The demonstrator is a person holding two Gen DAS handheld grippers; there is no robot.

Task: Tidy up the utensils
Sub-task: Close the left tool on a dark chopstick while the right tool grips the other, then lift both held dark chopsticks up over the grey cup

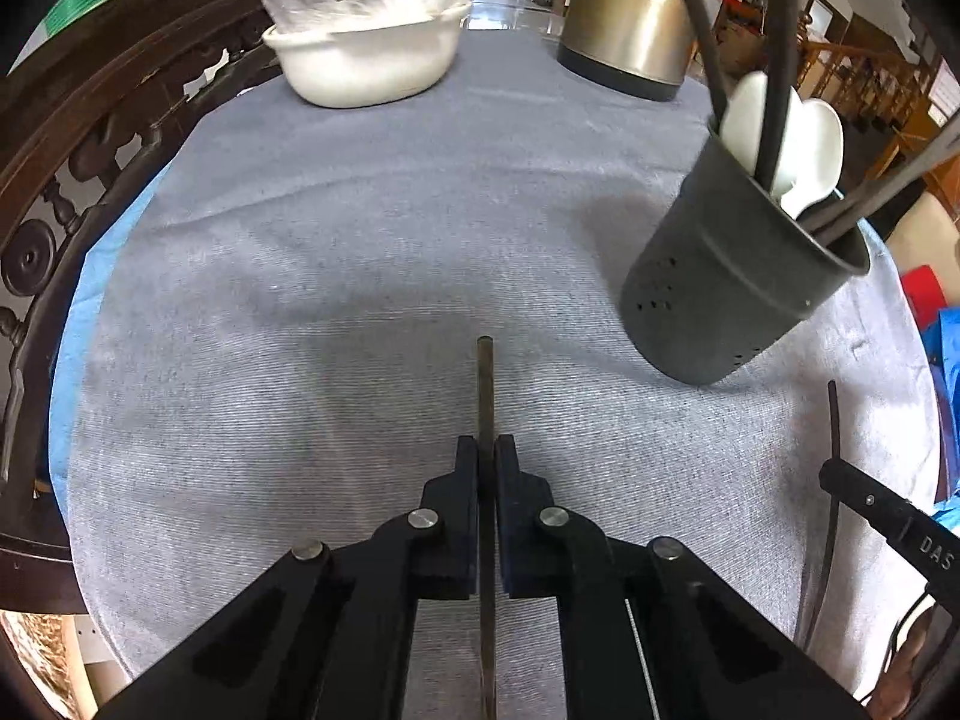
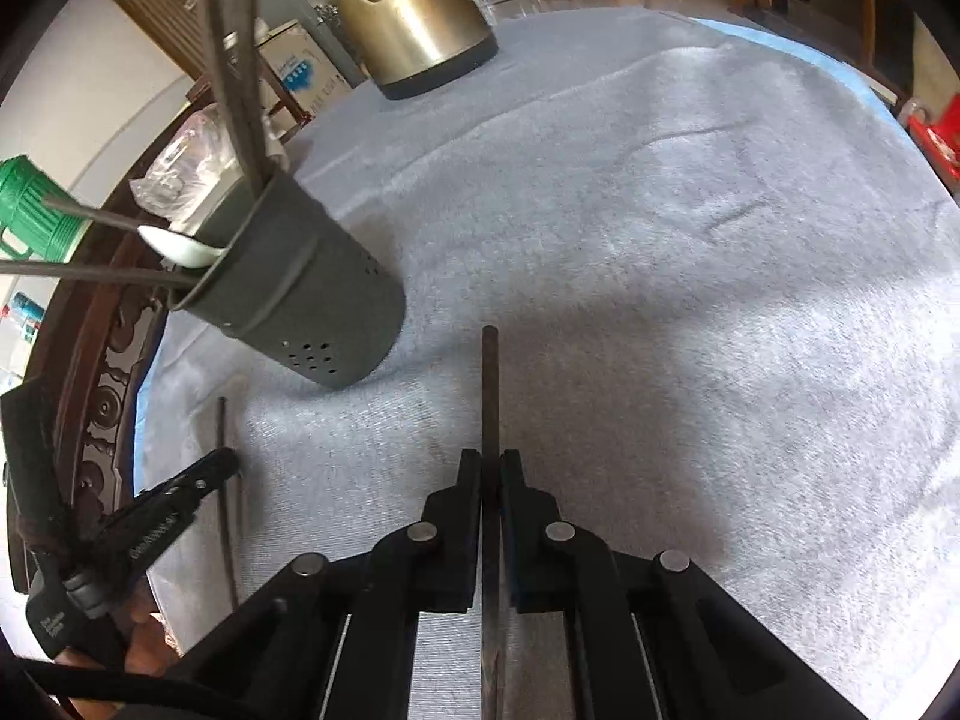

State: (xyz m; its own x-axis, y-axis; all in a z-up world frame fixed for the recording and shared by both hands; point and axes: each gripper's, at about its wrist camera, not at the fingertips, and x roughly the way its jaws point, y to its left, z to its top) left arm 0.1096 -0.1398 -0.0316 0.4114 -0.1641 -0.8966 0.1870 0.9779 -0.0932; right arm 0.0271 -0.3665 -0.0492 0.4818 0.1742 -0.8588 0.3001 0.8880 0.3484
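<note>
- My left gripper [image 1: 486, 450] has its jaws pressed together on a dark chopstick [image 1: 485, 384], whose tip juts forward past the pads above the grey cloth [image 1: 360, 276].
- My right gripper [image 2: 491, 462] is likewise clamped on a second dark chopstick [image 2: 489, 384], the stick running straight out between the pads and back under the camera.
- In the left wrist view, the right gripper [image 1: 840, 474] shows at the right edge with its stick [image 1: 833, 414] pointing away from me.
- In the right wrist view, the left gripper [image 2: 225, 463] shows low on the left, its stick [image 2: 224, 432] held near the cloth.
- The dark perforated utensil holder [image 1: 738, 276] stands between the two grippers and a little beyond them, already bearing white spoons [image 1: 798, 144] and several dark chopsticks [image 1: 780, 60].
- Open cloth lies ahead of both grippers; a white bowl [image 1: 366, 66] with a plastic bag sits far left, and a steel kettle [image 1: 624, 18] sits at the far edge.
- A carved wooden chair back [image 1: 78, 180] borders the table's left rim, where a blue underlayer [image 1: 90, 300] peeks out.
</note>
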